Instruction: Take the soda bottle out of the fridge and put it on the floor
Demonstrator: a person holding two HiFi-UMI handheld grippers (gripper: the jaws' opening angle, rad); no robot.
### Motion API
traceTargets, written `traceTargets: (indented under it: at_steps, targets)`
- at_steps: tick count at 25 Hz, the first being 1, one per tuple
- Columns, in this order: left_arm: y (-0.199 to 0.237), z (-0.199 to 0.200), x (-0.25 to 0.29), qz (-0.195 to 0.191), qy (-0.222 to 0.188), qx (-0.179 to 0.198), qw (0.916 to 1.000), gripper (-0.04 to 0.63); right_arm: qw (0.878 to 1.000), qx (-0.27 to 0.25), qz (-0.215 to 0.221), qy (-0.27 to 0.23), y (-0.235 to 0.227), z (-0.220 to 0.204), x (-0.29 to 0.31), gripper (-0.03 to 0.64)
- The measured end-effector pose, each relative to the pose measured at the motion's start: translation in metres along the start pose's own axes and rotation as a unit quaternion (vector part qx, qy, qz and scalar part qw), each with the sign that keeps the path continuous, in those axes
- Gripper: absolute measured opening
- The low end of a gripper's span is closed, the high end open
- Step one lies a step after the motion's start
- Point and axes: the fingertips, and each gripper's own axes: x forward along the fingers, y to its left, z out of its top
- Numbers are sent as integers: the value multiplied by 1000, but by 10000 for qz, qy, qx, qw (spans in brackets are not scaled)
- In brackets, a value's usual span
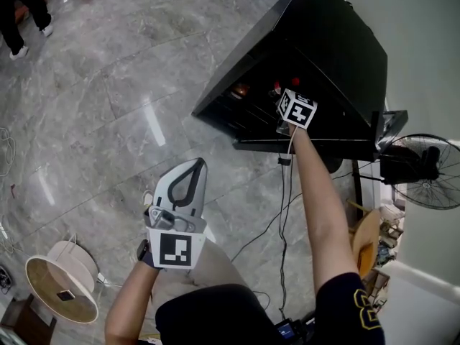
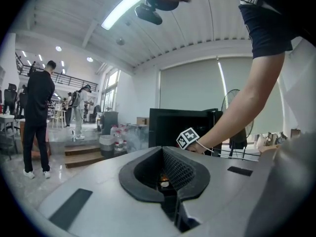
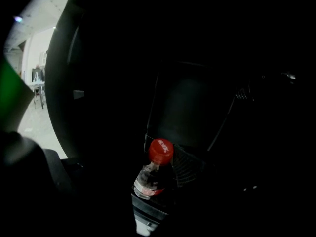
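Note:
The soda bottle (image 3: 152, 177), clear with a red cap (image 3: 161, 151), stands in the dark inside the black fridge (image 1: 338, 56). It sits between the jaws of my right gripper (image 3: 160, 174), with a meshed pad (image 3: 186, 168) close by its right side. The other jaw is lost in darkness, so I cannot make out contact. In the head view only this gripper's marker cube (image 1: 297, 110) shows at the fridge opening. My left gripper (image 1: 188, 172) hangs near my body, away from the fridge, shut and with nothing in it. From the left gripper view, the fridge (image 2: 182, 120) is ahead.
A standing fan (image 1: 424, 167) is right of the fridge, and black cables (image 1: 284, 214) trail over the grey marble floor. A round wooden spool (image 1: 61, 290) sits at lower left. People stand far off at the left (image 2: 37, 117), near wooden steps (image 2: 81, 154).

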Motion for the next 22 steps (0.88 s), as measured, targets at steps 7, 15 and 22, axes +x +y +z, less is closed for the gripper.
traceTargets:
  at_steps: [7, 15, 22]
  targets:
    - [-8, -10, -4, -35, 64, -16, 10000, 17, 9987, 349, 323, 179, -3, -2, -3, 146]
    - [-10, -16, -14, -41, 77, -3, 10000, 17, 9970, -272, 565, 451, 9, -7, -19, 143]
    - [-14, -21, -19, -82, 143, 21, 9999, 17, 9897, -718, 803, 942, 15, -14, -26, 141]
